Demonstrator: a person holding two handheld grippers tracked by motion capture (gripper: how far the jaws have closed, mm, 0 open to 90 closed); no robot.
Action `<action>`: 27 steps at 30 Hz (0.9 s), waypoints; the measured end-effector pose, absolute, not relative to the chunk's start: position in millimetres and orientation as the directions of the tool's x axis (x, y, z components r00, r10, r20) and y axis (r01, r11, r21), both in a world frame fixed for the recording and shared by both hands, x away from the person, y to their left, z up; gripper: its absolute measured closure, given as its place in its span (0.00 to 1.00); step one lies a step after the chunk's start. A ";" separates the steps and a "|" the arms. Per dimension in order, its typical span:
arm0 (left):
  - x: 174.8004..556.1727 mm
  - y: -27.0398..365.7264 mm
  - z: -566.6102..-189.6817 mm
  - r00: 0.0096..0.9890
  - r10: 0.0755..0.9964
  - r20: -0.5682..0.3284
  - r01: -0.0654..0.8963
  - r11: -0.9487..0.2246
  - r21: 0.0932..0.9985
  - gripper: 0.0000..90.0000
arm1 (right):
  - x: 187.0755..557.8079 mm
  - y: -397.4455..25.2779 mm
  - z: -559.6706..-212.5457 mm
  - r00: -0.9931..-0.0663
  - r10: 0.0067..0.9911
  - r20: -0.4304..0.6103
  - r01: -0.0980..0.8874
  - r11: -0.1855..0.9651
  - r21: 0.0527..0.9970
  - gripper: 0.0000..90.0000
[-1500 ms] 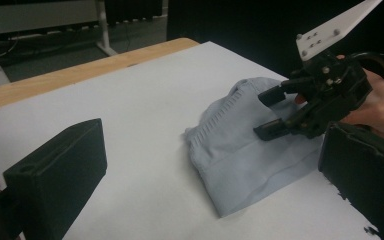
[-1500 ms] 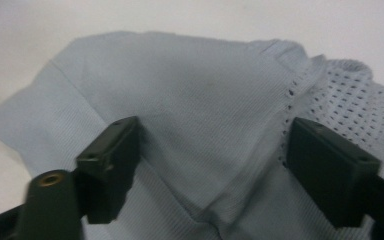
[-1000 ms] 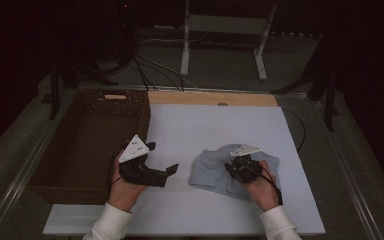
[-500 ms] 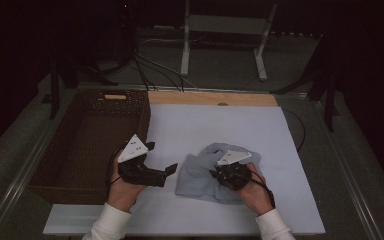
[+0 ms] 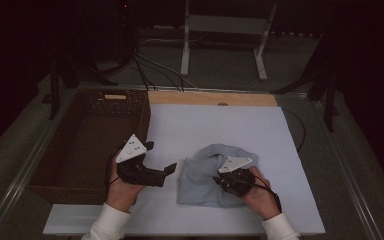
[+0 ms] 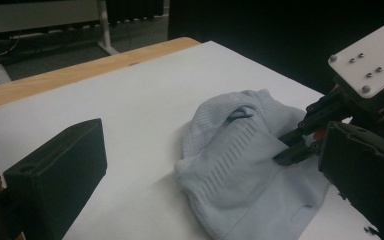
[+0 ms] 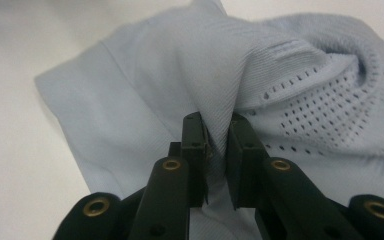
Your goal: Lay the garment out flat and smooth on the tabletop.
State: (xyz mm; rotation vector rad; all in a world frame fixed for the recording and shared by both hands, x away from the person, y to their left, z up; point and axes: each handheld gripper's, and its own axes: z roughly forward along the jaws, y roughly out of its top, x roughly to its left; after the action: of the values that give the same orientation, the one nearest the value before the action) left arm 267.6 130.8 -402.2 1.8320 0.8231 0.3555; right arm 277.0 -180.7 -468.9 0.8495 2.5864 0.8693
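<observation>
Right claw [image 7: 215,131] pinches a fold of cloth [image 7: 190,65], tips hidden.

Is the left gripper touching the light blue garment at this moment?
No, the left gripper hangs over bare white board short of the garment, which the right gripper pinches.

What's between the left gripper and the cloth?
Only bare white table, seen in the high view: the left gripper points at the cloth without touching.
</observation>
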 end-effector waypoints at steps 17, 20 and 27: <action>267.5 128.7 -403.2 0.722 0.679 -0.131 0.371 -0.220 0.902 0.00 | 265.3 -179.2 -451.4 -0.733 0.680 -0.005 0.453 0.494 0.742 0.45; 267.3 128.6 -402.9 0.722 0.679 -0.133 0.370 -0.217 0.903 0.00 | 260.8 -168.8 -447.4 -0.733 0.680 0.012 0.445 0.466 0.765 0.31; 267.3 129.1 -403.0 0.721 0.680 -0.135 0.371 -0.214 0.903 0.00 | 260.1 -157.1 -449.6 -0.702 0.710 0.058 0.486 0.418 0.768 0.17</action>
State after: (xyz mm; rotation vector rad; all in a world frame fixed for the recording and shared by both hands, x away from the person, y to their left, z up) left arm 267.3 129.1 -403.0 1.8312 0.8219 0.3524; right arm 260.1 -157.1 -449.6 1.0404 2.3992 1.1616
